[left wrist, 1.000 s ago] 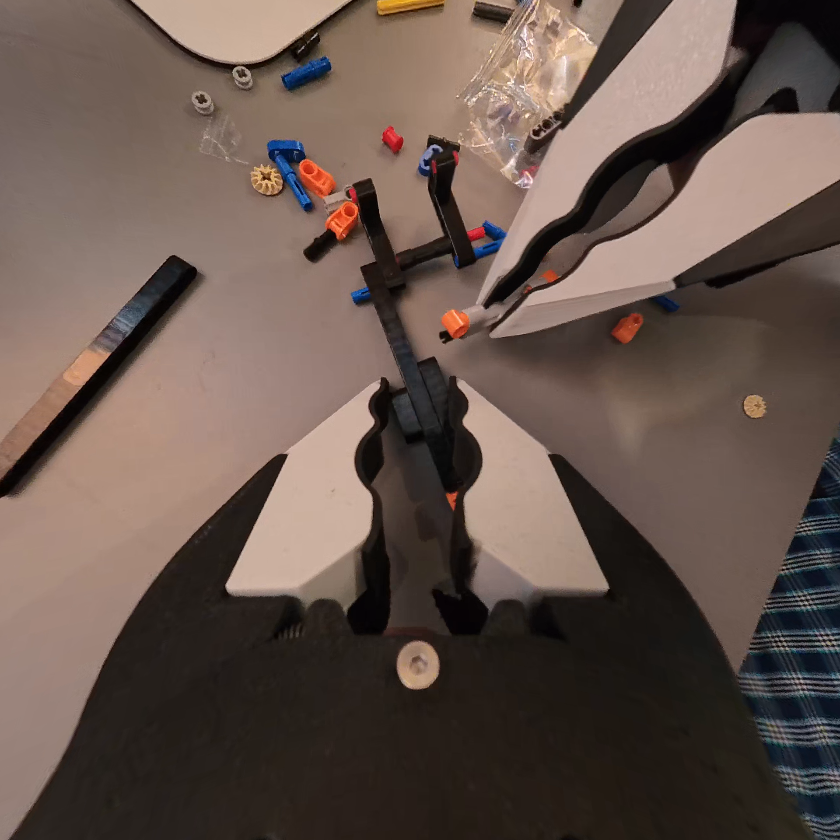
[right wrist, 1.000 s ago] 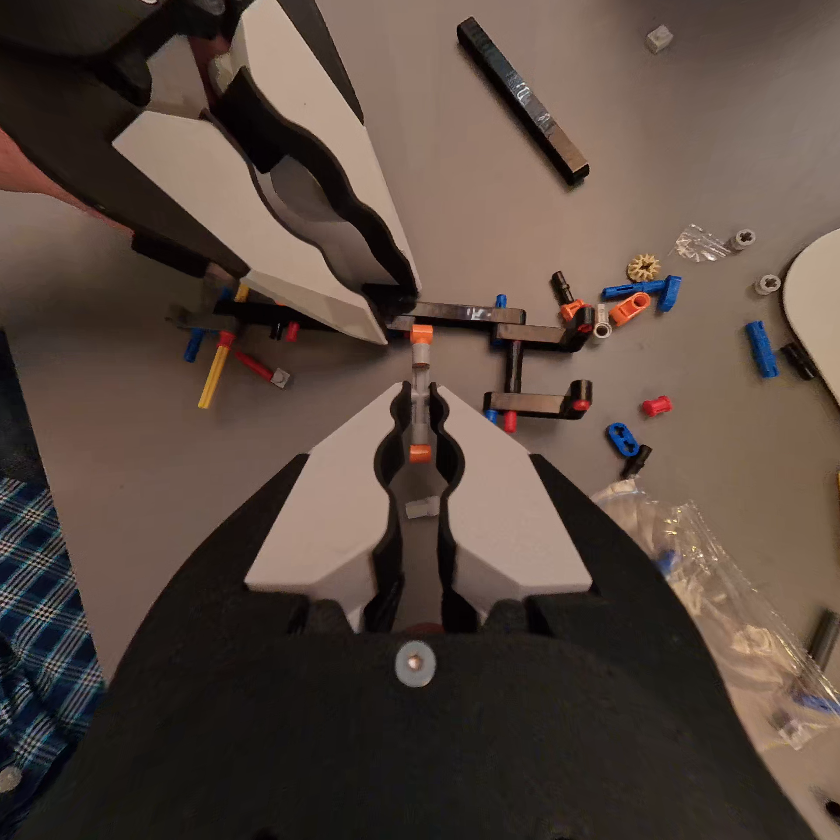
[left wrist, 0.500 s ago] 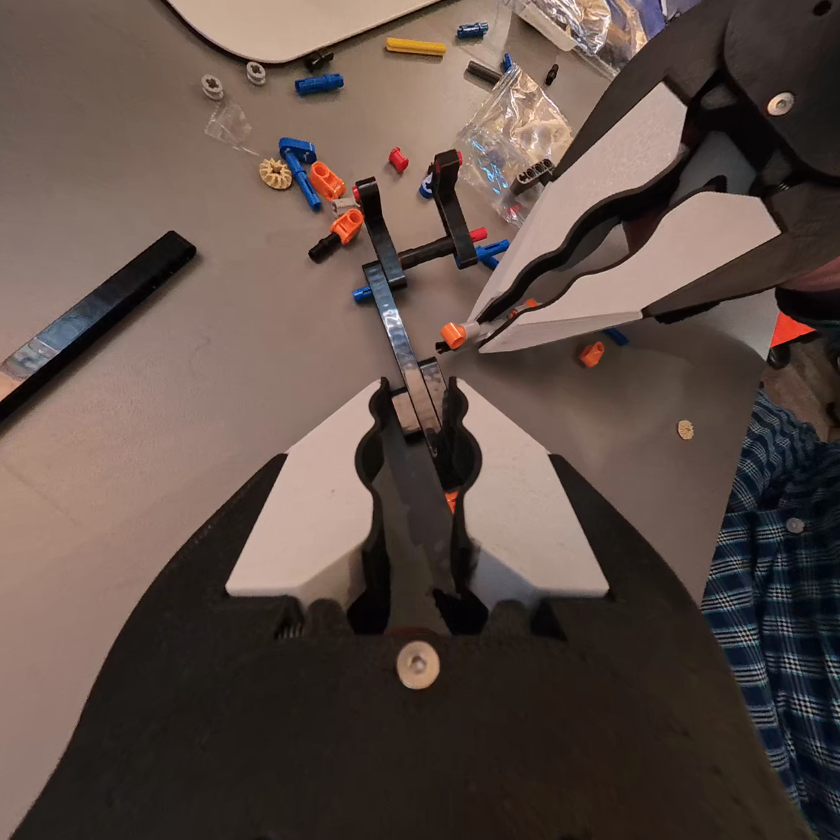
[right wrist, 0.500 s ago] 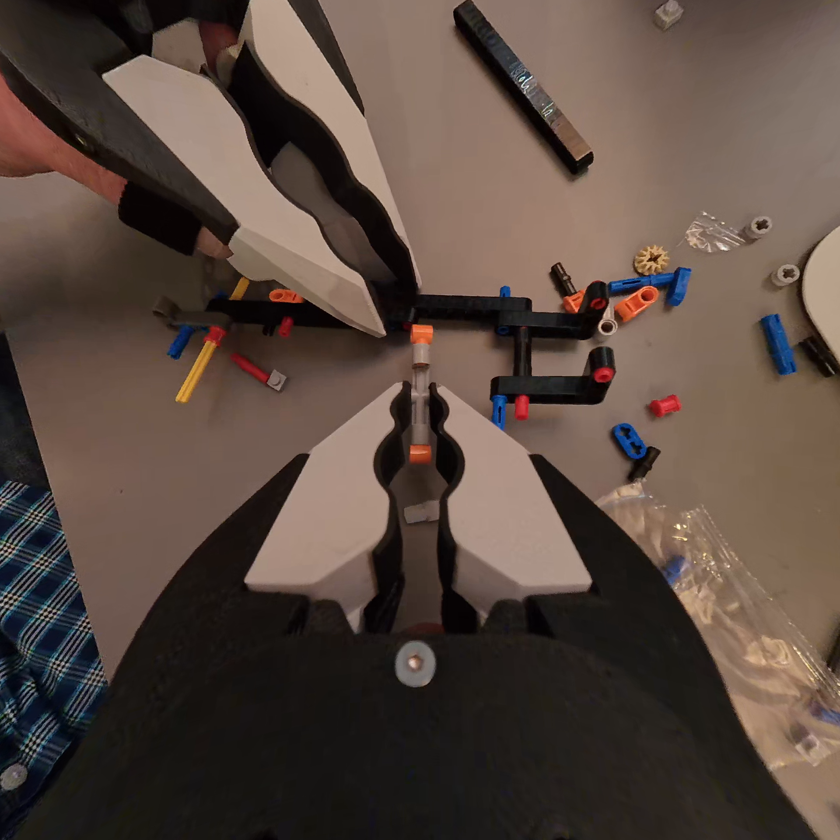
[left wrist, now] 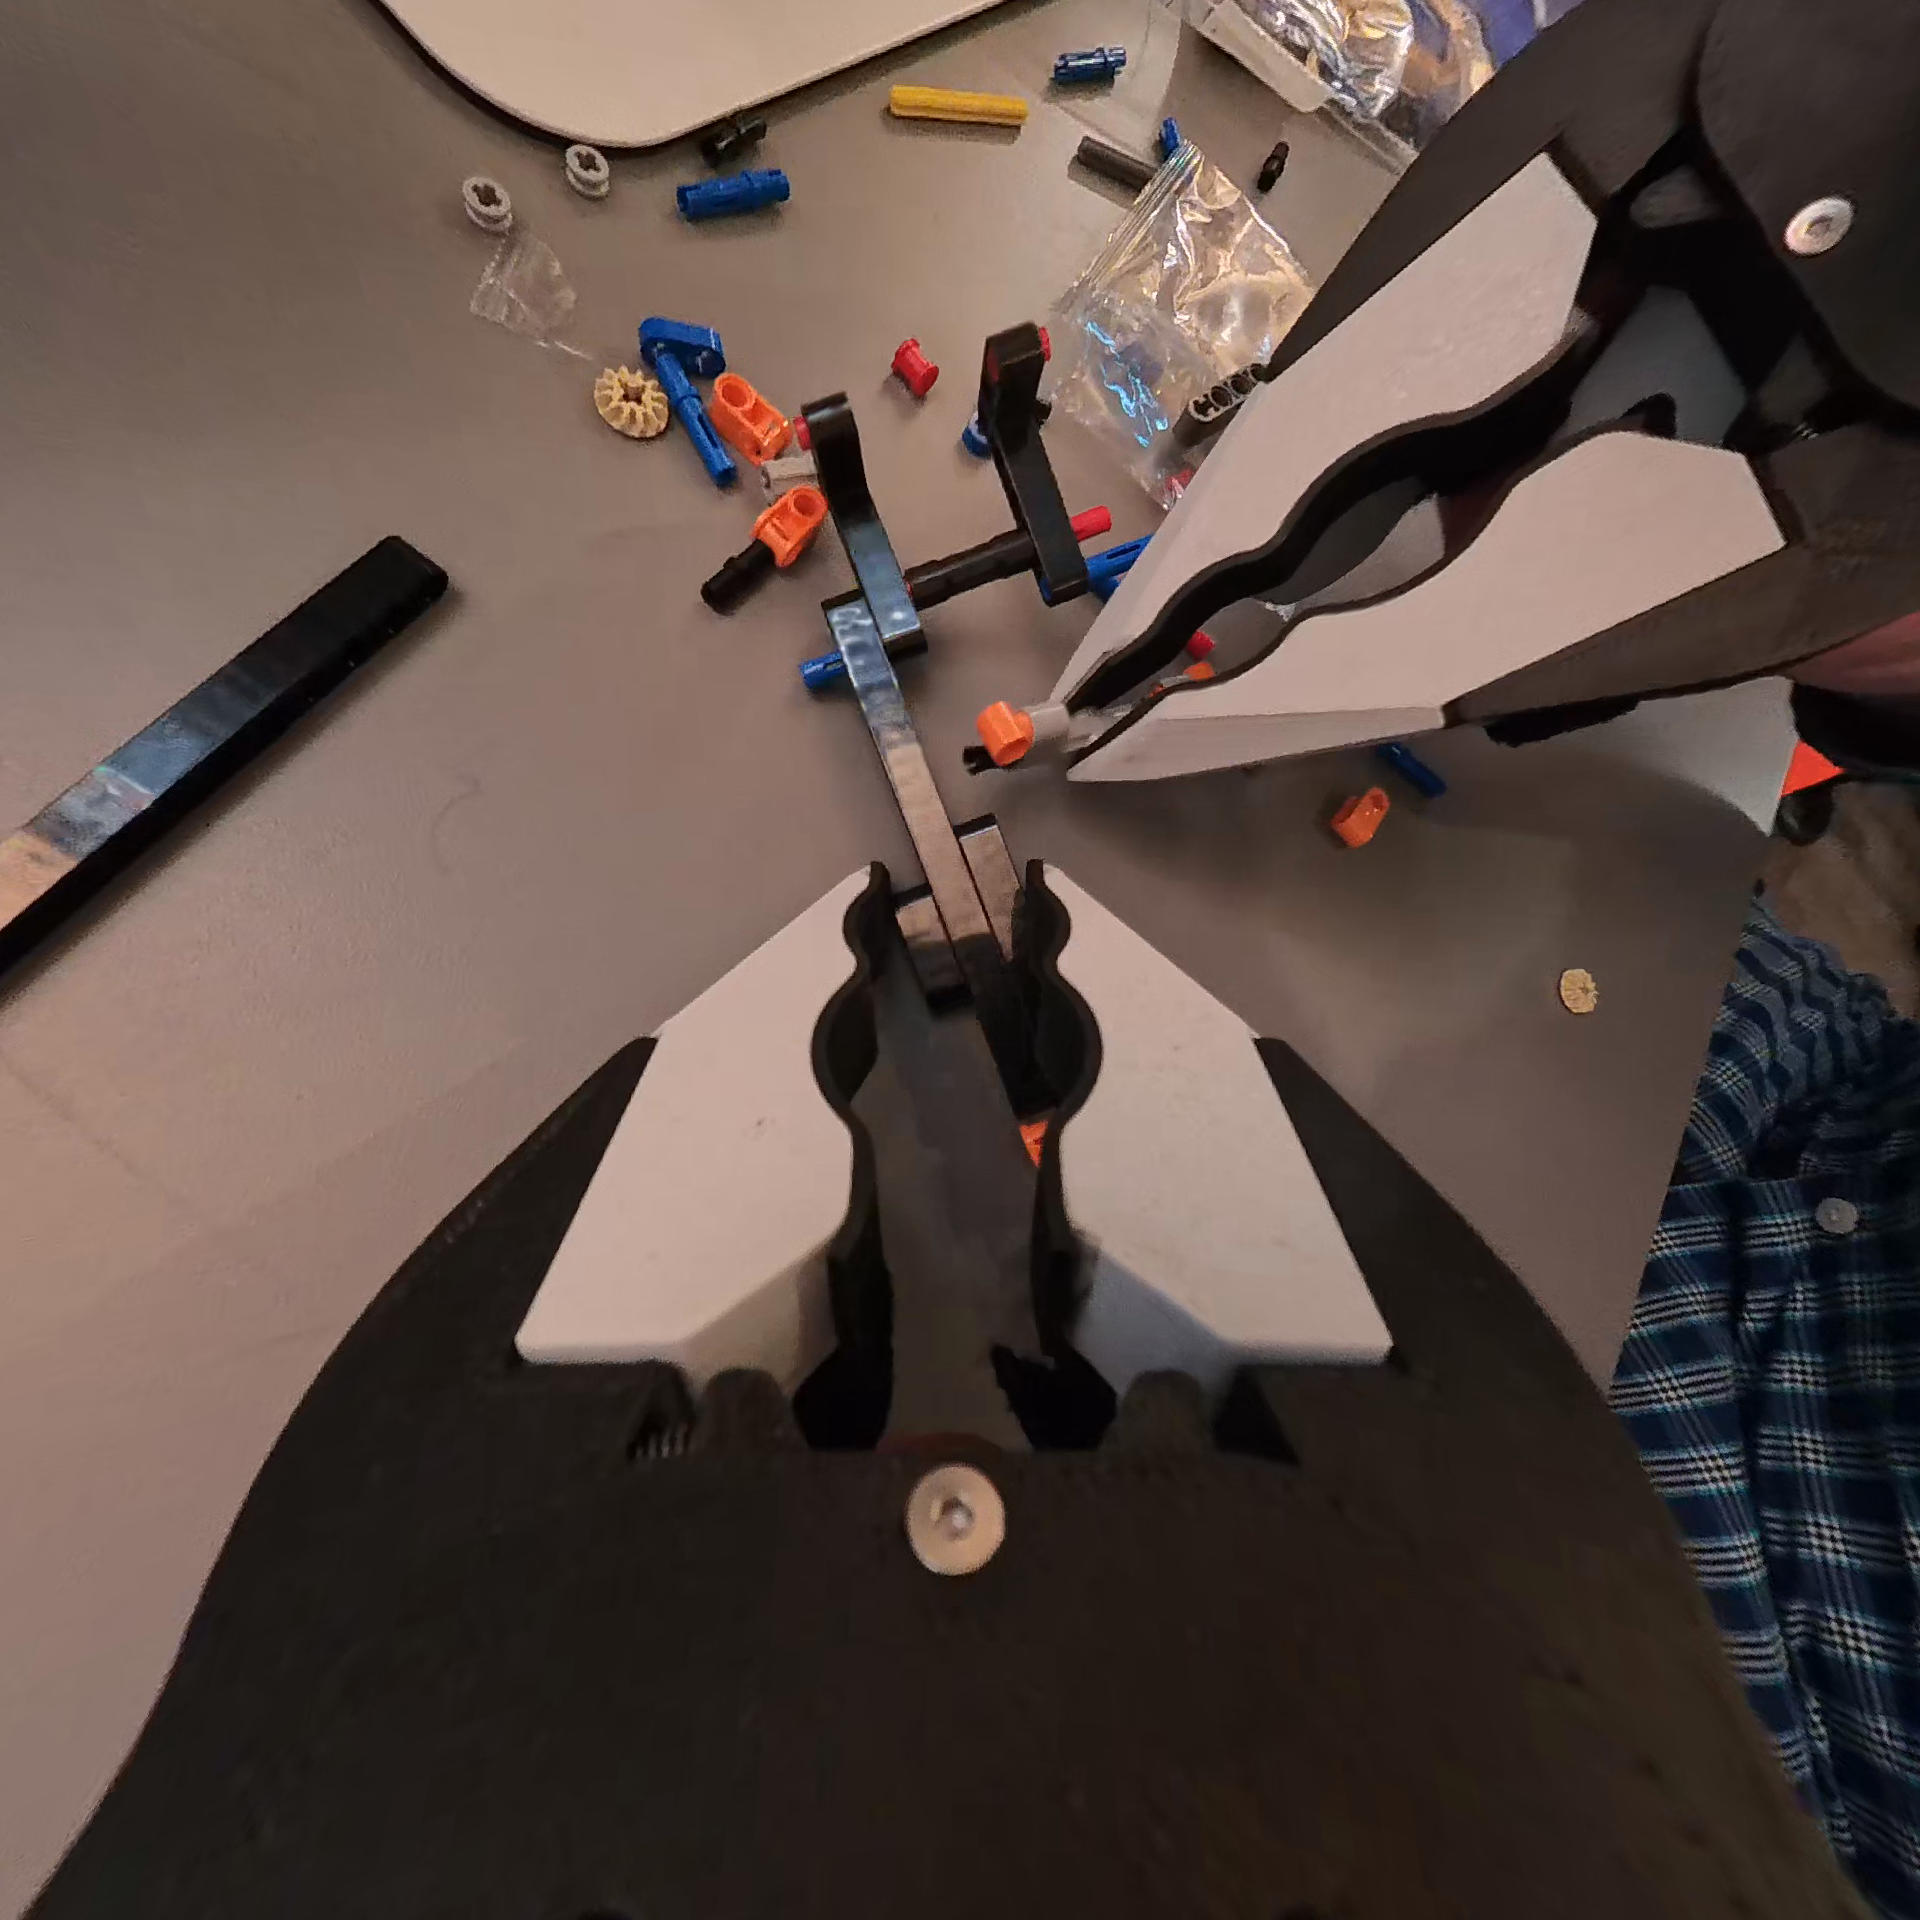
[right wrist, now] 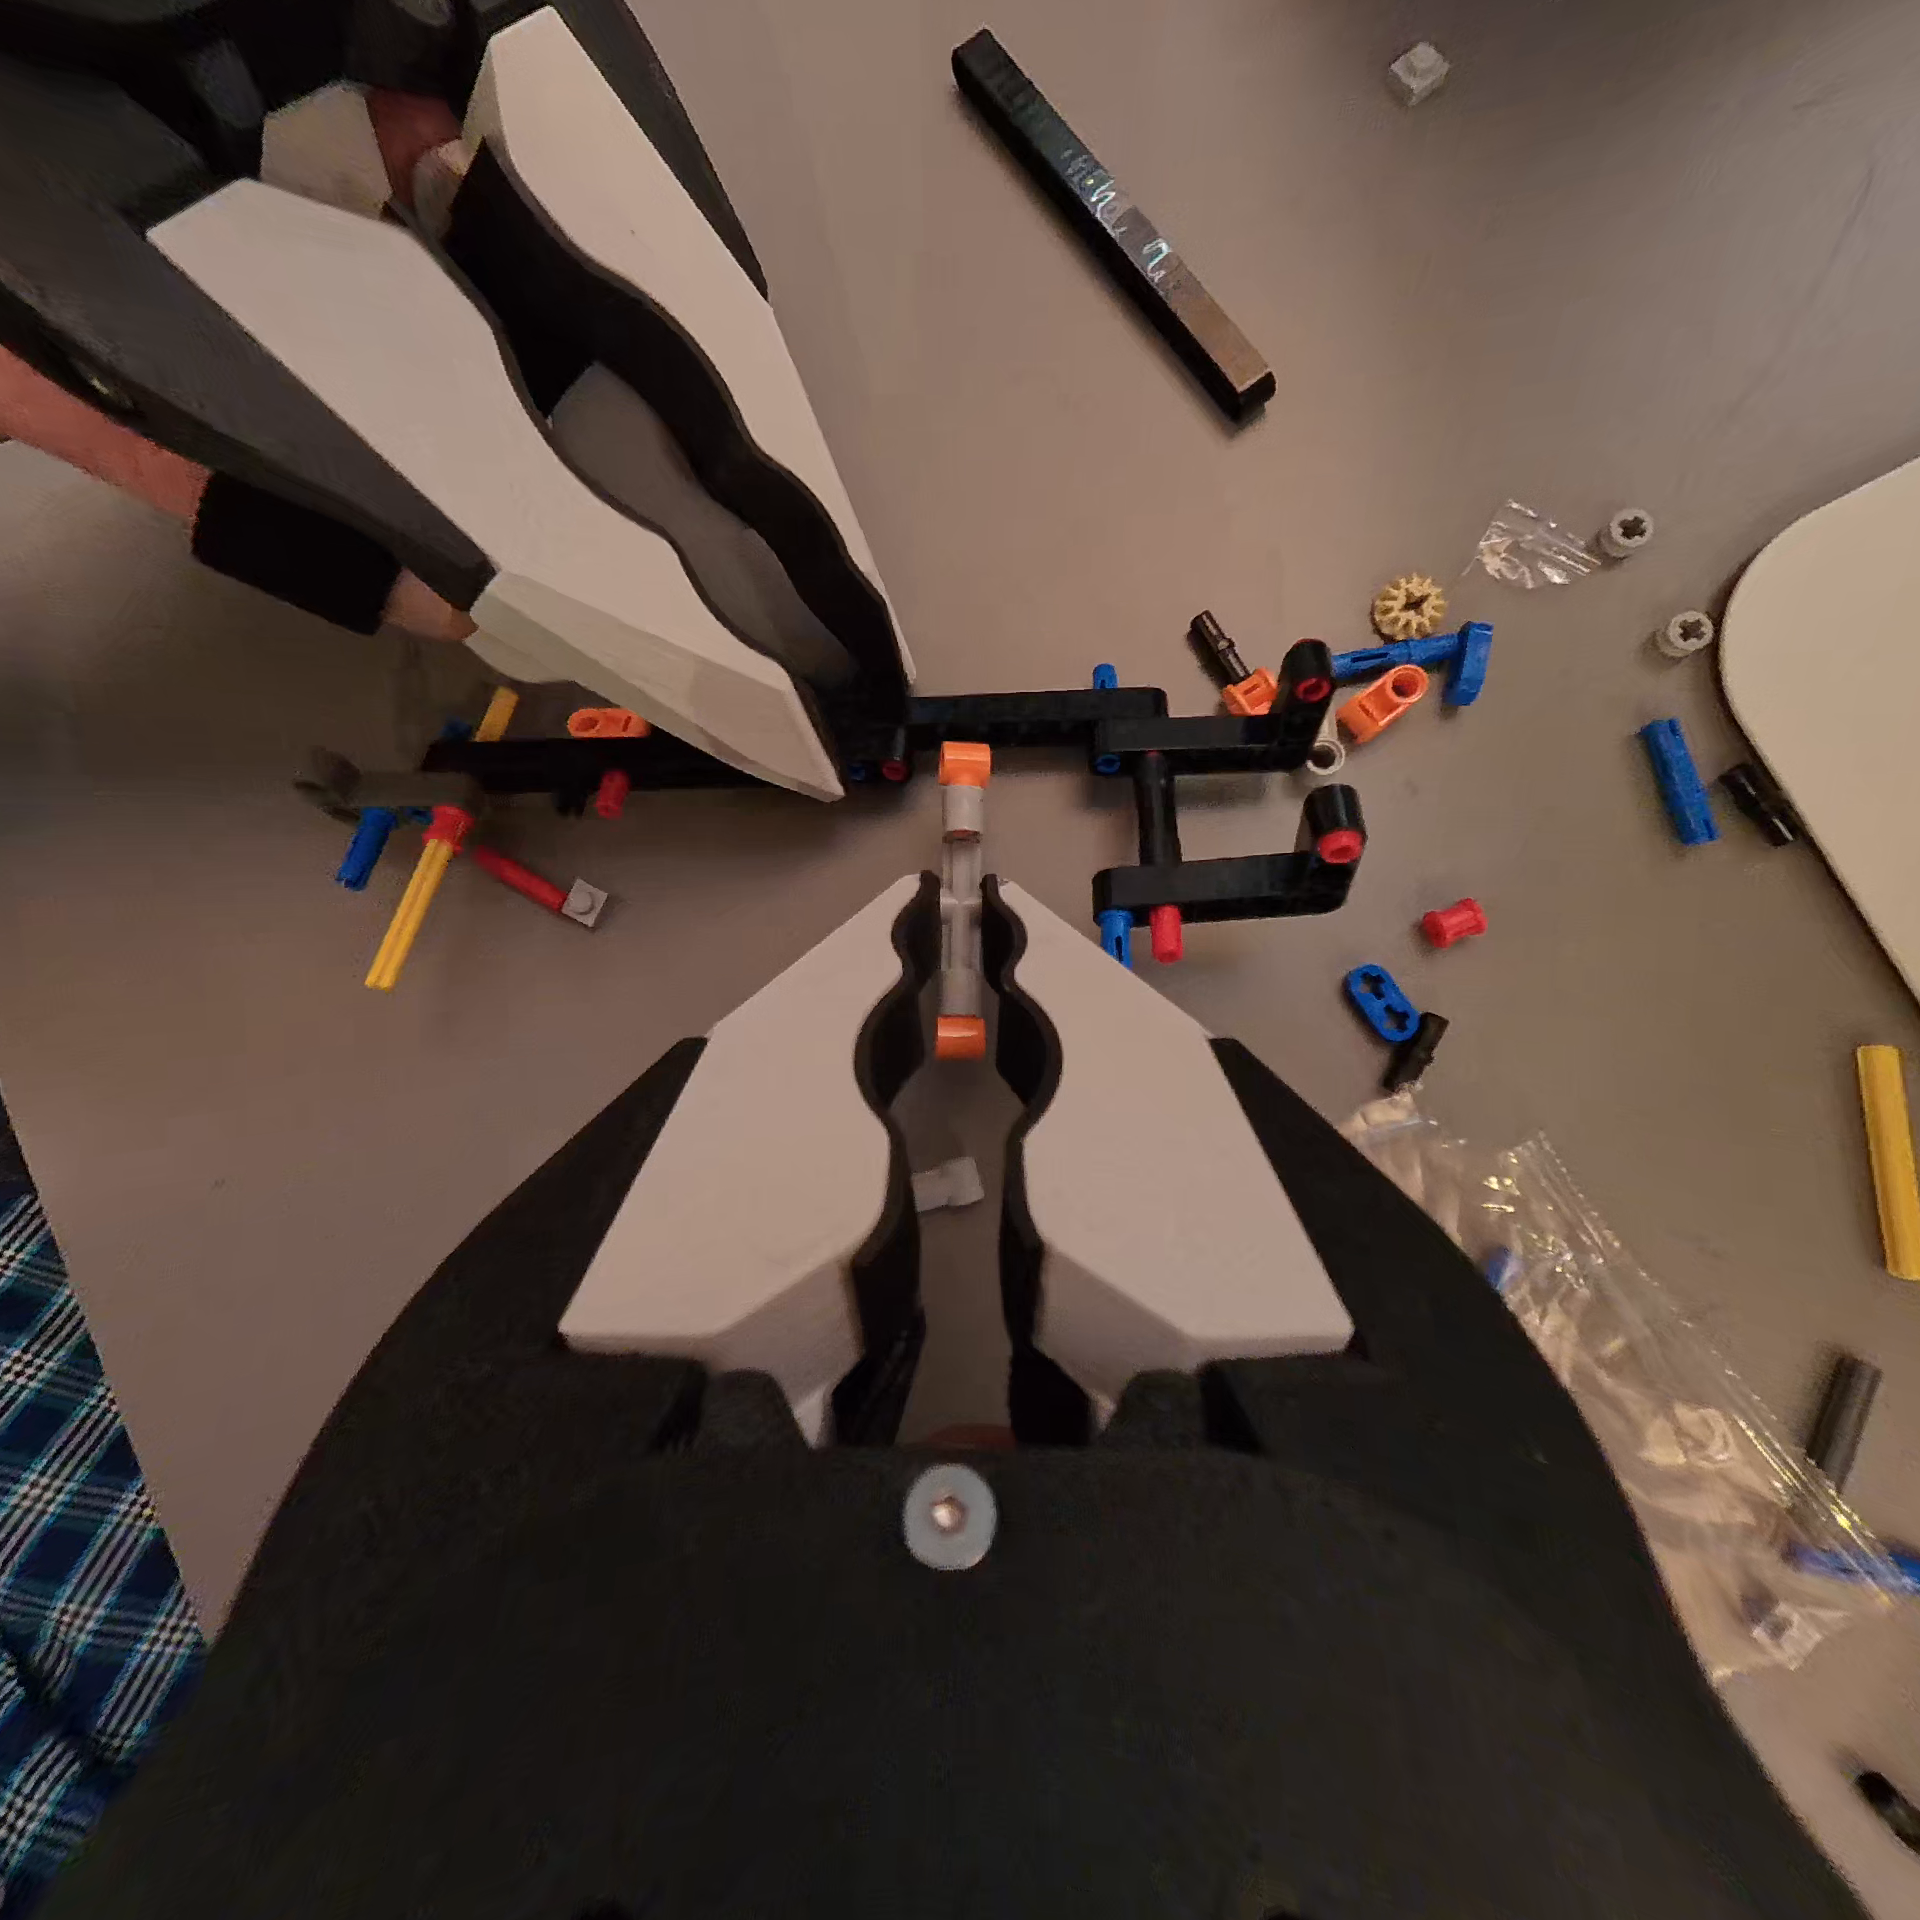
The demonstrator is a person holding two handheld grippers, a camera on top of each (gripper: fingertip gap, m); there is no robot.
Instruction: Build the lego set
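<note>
- Left wrist view: the left gripper (left wrist: 954, 894) has its fingers drawn in tight on the near end of the black beam frame (left wrist: 902, 727), a partly built assembly that runs away from it across the grey table (left wrist: 312, 935)
- At the frame's far end two black L-shaped arms (left wrist: 852, 488) are already joined by a cross axle, with red and blue pins seated, so a fair part of the build looks done
- The right gripper (left wrist: 1075, 727) comes in from the right, fingers closed on a grey axle with orange ends (left wrist: 1013, 732); its tip sits just beside the long beam, apparently not yet pushed in
- Loose parts lie around the far end: a tan gear (left wrist: 631, 403), orange connectors (left wrist: 748, 416), a blue pin (left wrist: 732, 194), a yellow axle (left wrist: 956, 106), a plastic parts bag (left wrist: 1174, 312) and a long black bar (left wrist: 208, 717)
- Right wrist view: the right gripper (right wrist: 961, 883) pinches the axle piece (right wrist: 961, 883) along its length, the front orange end touching or nearly touching the beam (right wrist: 1029, 712); I cannot tell if it has entered a hole
- The left gripper (right wrist: 862, 727) clamps the frame from the upper left; behind it more of the frame (right wrist: 551, 764) carries yellow, red and blue axles
- My judgement: mid-build, with this insertion in hand and many loose pieces still to fit
</note>
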